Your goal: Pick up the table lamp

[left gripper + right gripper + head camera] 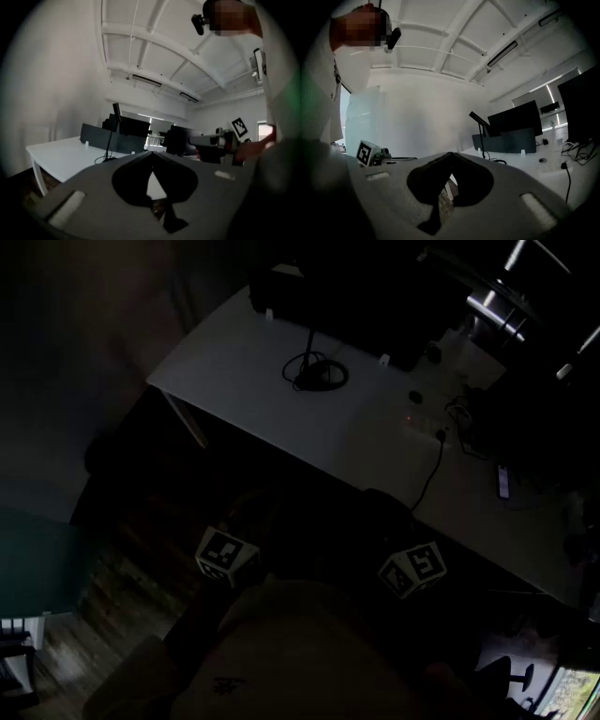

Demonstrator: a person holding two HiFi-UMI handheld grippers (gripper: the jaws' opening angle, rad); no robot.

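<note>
Left hand-held gripper: jaws together, tips meeting, nothing between them. Right hand-held gripper: the same, jaws pressed together and empty. Both are held off the near edge of the long white bench, close against the person's body, touching nothing.

Thin black table lamp with slim stem and round base stands upright on the bench, toward its far edge, with a loop of black cord coiled about the base. Dark low divider panel runs along the bench's far edge, just behind the lamp. The lamp is well apart from both hand-held grippers.

Judgement: task not begun. Lamp untouched, nothing grasped. Left to do: reach over the bench, part the jaws, close on the stem, lift. Head view is very dim, so the lamp head is unreadable there.
</note>
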